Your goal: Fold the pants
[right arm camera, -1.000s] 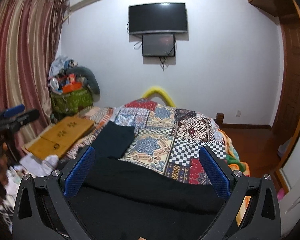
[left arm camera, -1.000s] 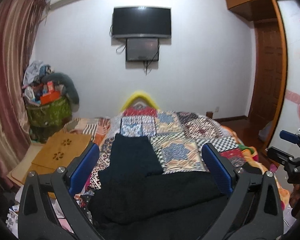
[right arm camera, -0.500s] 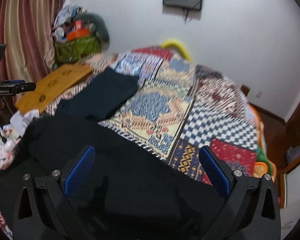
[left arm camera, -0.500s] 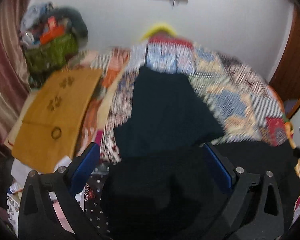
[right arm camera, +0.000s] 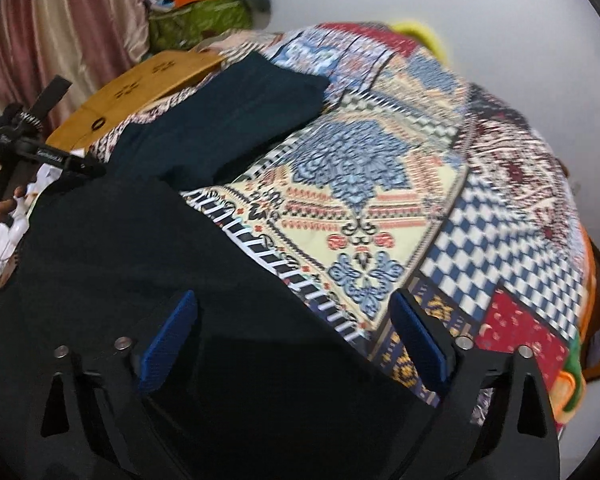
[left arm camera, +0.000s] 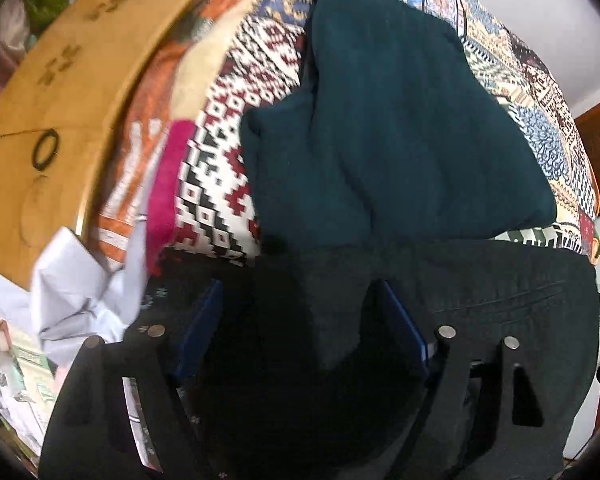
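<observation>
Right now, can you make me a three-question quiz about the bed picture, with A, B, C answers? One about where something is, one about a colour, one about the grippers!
1. Where does the dark green folded garment lie?
A. on the patterned quilt, just beyond the black pants
B. on the floor
C. hanging on the wall

2. What colour are the pads on the gripper fingers?
A. yellow
B. blue
C. white

3. How do the left gripper and right gripper stand?
A. both clamped shut on cloth
B. one open, one shut
C. both open over the black pants

Answers:
1. A: it rests on the quilt, its near edge meeting the pants.
2. B: blue pads show on the inner side of the fingers.
3. C: a wide gap shows between each pair of fingers, with black cloth beneath.
</observation>
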The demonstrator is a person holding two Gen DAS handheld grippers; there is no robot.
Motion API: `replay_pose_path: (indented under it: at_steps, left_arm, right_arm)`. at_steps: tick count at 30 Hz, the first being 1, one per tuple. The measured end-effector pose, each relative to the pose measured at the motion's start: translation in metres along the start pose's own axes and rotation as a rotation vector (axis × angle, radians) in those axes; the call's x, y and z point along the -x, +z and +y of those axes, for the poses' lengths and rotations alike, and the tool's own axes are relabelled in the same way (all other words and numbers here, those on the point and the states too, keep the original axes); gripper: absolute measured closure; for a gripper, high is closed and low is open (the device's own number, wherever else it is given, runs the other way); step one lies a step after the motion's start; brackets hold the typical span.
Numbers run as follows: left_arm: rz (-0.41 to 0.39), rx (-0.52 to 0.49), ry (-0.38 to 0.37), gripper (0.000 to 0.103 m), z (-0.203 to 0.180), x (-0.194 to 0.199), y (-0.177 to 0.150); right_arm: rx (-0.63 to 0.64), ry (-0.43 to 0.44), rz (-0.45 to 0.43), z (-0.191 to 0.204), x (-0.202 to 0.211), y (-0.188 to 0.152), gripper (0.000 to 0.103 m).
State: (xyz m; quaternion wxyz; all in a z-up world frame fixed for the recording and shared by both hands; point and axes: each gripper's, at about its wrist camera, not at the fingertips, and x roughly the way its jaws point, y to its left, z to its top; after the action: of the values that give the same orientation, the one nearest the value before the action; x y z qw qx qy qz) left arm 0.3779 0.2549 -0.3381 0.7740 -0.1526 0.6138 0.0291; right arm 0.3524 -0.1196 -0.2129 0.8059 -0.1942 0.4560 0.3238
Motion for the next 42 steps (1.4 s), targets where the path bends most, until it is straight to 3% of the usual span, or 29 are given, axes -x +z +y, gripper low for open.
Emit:
replay_pose_path:
  at_steps: [5, 6, 9, 11, 13, 14, 18, 27, 32, 42]
  left_arm:
    - [0.025, -0.006, -0.034, 0.042, -0.007, -0.009, 0.001]
    - [0.019, -0.006, -0.021, 0.045, -0.009, -0.011, 0.001]
    - [-0.015, -0.033, 0.022, 0.052, -0.020, -0.012, 0.002]
    - [-0.046, -0.048, 0.062, 0.062, -0.027, -0.008, -0.003]
    - [-0.059, -0.052, 0.119, 0.082, -0.030, -0.005, -0.008]
    - [-0.062, -0.052, 0.126, 0.083, -0.031, -0.003, -0.011]
    - [-0.087, -0.064, 0.131, 0.089, -0.030, 0.016, -0.022]
    - [-0.269, -0.112, 0.078, 0.098, -0.042, 0.108, -0.044]
    - [-0.356, -0.163, 0.064, 0.098, -0.056, 0.157, -0.076]
    - [-0.432, -0.177, 0.045, 0.098, -0.051, 0.200, -0.149]
  right_arm:
    - [0.008, 0.107, 0.083, 0.002, -0.027, 0.003, 0.036]
    - [-0.013, 0.123, 0.083, 0.000, -0.029, 0.004, 0.037]
    - [-0.059, 0.138, 0.083, -0.001, -0.031, 0.005, 0.053]
    - [-0.057, 0.128, 0.070, 0.003, -0.027, 0.002, 0.075]
    - [-0.069, 0.140, 0.071, 0.005, -0.024, -0.002, 0.086]
    - [-0.072, 0.134, 0.069, 0.007, -0.023, -0.004, 0.093]
    - [-0.084, 0.127, 0.064, 0.013, -0.014, -0.007, 0.099]
    - [-0.127, 0.098, -0.051, 0.018, 0.041, -0.005, 0.100]
    - [-0.130, 0.082, -0.111, 0.032, 0.082, -0.016, 0.100]
    - [-0.124, 0.088, -0.163, 0.071, 0.130, -0.057, 0.100]
